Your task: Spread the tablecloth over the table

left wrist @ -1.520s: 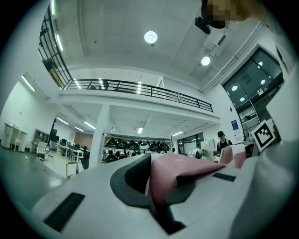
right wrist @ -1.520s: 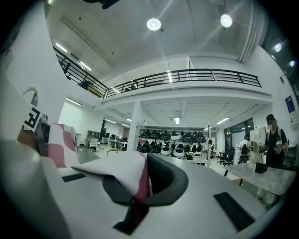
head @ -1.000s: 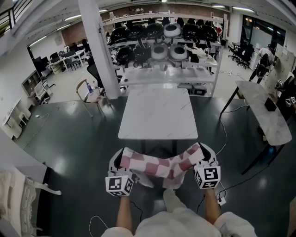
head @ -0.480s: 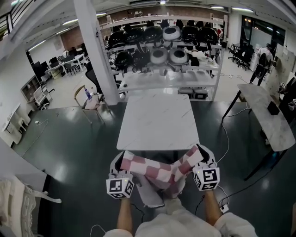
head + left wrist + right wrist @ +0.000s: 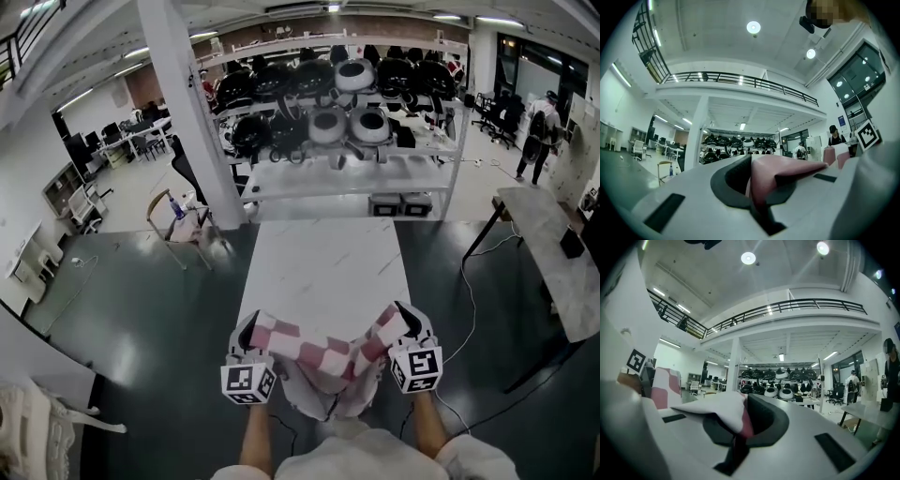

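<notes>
A pink-and-white checked tablecloth [image 5: 323,354] hangs bunched between my two grippers, just over the near edge of the white marble-topped table [image 5: 328,258]. My left gripper [image 5: 251,330] is shut on the cloth's left corner, and that pink corner [image 5: 778,176] sticks out of its closed jaws in the left gripper view. My right gripper [image 5: 401,317] is shut on the right corner, a white-and-pink fold [image 5: 723,413] pinched in its jaws. Both point level toward the table.
Behind the table stands a white shelf rack [image 5: 347,122] loaded with black and white helmets. A white pillar [image 5: 178,112] rises at the left, with a chair [image 5: 178,211] beside it. Another marble table [image 5: 553,253] stands at the right. People stand far off at the right.
Both grippers and the cloth have moved forward together: the table's near edge, once well ahead of them, now lies under the cloth. The grips are unchanged.
</notes>
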Demonstrator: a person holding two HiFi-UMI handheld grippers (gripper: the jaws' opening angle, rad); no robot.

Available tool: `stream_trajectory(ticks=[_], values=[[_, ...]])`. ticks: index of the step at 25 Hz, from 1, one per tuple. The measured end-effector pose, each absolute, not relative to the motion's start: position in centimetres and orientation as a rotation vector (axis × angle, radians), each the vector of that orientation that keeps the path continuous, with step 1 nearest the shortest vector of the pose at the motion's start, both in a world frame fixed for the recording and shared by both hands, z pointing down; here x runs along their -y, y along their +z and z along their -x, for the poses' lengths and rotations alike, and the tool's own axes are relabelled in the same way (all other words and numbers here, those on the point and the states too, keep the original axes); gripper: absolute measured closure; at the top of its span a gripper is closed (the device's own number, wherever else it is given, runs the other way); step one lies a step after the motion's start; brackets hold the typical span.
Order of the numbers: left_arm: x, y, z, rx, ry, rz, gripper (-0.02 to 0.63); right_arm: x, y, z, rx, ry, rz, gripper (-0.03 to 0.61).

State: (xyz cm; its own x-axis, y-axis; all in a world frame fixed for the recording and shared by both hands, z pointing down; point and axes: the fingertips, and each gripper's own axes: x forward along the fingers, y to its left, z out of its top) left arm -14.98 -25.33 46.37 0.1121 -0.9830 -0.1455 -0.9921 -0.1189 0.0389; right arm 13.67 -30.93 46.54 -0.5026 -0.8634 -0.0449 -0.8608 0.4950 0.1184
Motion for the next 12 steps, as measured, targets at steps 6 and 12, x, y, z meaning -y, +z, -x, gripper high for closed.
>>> stream_trajectory(ticks=[6, 12], values=[[34.5, 46.6, 15.9, -2.052, 0.198, 2.314, 0.586, 39.6, 47.0, -12.0, 2.698, -0.161, -1.524, 0.565], [40.8, 48.0, 17.2, -2.078, 0.172, 2.338, 0.586, 45.9, 48.6, -10.3, 2.679, -0.119, -1.480, 0.565]])
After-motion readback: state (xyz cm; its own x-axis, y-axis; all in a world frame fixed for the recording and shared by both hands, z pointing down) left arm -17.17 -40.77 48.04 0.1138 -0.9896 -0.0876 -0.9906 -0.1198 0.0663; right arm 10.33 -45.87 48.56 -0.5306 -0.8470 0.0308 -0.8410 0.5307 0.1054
